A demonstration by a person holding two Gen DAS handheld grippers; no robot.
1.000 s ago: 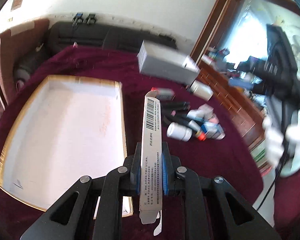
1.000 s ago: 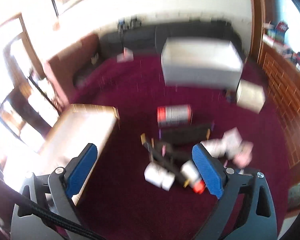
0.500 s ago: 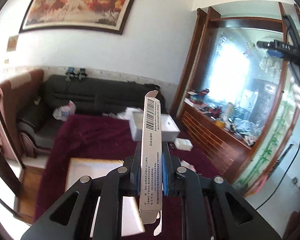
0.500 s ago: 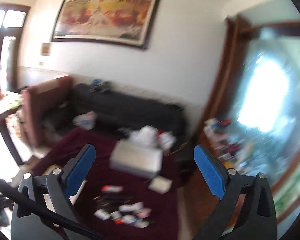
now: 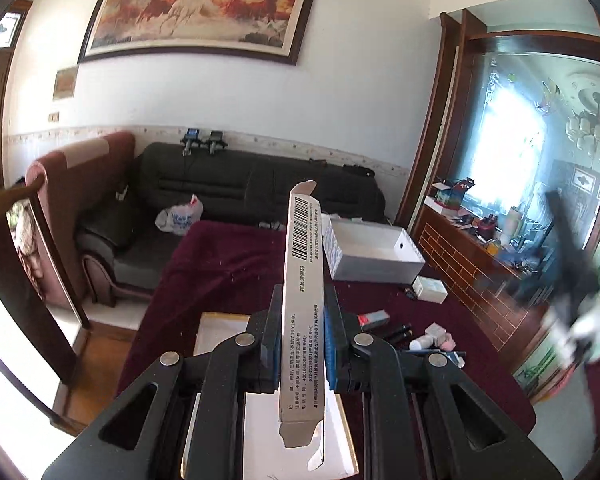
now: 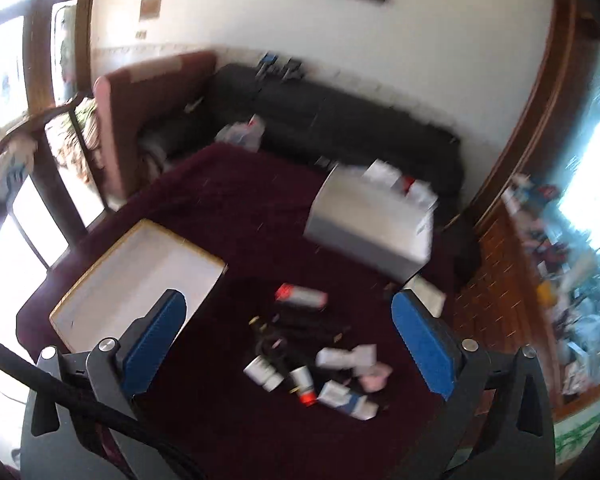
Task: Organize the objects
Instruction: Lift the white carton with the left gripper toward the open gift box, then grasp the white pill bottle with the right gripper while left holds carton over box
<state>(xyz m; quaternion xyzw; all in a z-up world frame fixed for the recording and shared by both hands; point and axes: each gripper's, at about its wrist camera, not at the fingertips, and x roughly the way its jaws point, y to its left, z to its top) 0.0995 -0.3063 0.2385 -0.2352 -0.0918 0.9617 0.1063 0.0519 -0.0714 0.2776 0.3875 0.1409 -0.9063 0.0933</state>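
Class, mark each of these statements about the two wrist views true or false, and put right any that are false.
1. The left gripper is shut on a long narrow carton with a barcode. True.
2. The right gripper holds a small bottle. False: its jaws stand wide apart with nothing between them.
3. The flat white tray is full of small items. False: its inside looks bare; the bottles and tubes lie on the dark red cloth beside it.
4. A framed horse painting hangs above the dark sofa. True.
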